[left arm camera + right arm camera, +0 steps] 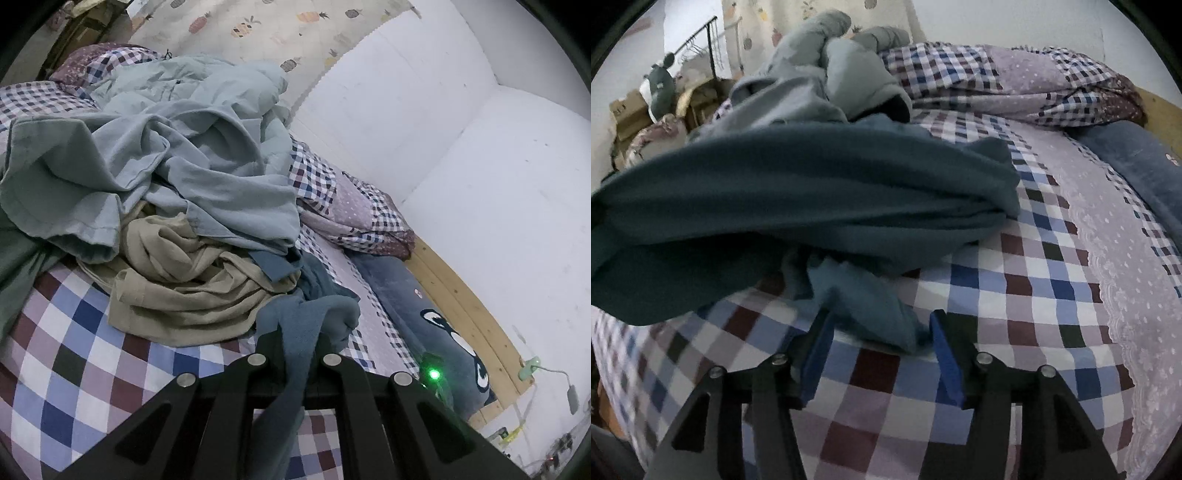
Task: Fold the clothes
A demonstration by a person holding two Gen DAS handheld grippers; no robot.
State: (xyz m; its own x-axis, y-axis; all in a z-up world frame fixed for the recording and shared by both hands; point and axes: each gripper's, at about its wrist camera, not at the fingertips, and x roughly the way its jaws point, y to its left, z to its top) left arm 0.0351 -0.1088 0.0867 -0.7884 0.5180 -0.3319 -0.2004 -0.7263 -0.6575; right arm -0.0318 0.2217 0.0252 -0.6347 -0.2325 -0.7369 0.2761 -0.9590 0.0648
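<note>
bed (74, 369): clothes pile (166, 166) far left | fleece garment (299, 332) near, in front of the pile, on the sheet | quilt (351, 210) right of pile | pillow (424, 314) far right, probably against the bed frame (461, 295)

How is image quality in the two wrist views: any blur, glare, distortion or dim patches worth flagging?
Left wrist view: sharp overall, strong fisheye bending of the wall edges, dim bluish light, one green indicator light glowing without real glare; the left gripper shut on the dark teal garment is clear. Right wrist view: the dark teal garment is smeared by blur, the checked bedsheet sharper; the right gripper stands open.
</note>
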